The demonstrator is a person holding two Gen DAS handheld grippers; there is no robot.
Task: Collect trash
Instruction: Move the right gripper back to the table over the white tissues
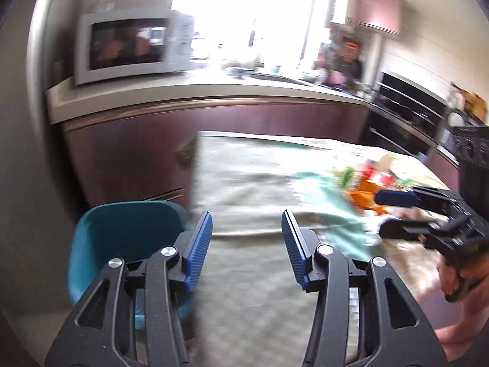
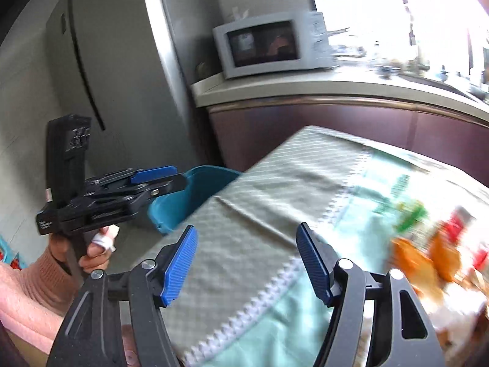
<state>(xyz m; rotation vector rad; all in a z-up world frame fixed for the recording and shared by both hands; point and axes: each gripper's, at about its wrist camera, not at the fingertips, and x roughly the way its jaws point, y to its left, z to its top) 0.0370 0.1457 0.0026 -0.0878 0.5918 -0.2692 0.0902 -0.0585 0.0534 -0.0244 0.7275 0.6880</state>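
The trash is a blurred heap of orange, red and green wrappers and scraps (image 2: 428,244) lying on the far right part of the cloth-covered table (image 1: 250,183), and it sits at about two o'clock from the right gripper (image 2: 247,263), whose blue-padded jaws are spread wide with nothing between them. In the left wrist view the same litter (image 1: 363,186) shows just beyond the tips of that right gripper (image 1: 382,214), so the right hand looks much the nearer one for a first grab. I cannot make out a long axis on any piece; the heap is too smeared to tell single items apart.

The left gripper (image 1: 247,241) hovers over the near left edge of the table, its jaws also spread and empty, with the wrappers well off at two o'clock from it. A teal plastic bin (image 1: 128,238) stands off the table's left edge, just beside the left gripper at about nine o'clock, which I judge to be where the trash should go.

Between heap and bin lies only bare pale green cloth; nothing seems to block the way. A grey microwave oven (image 2: 272,46) sits on the counter behind, well apart from everything
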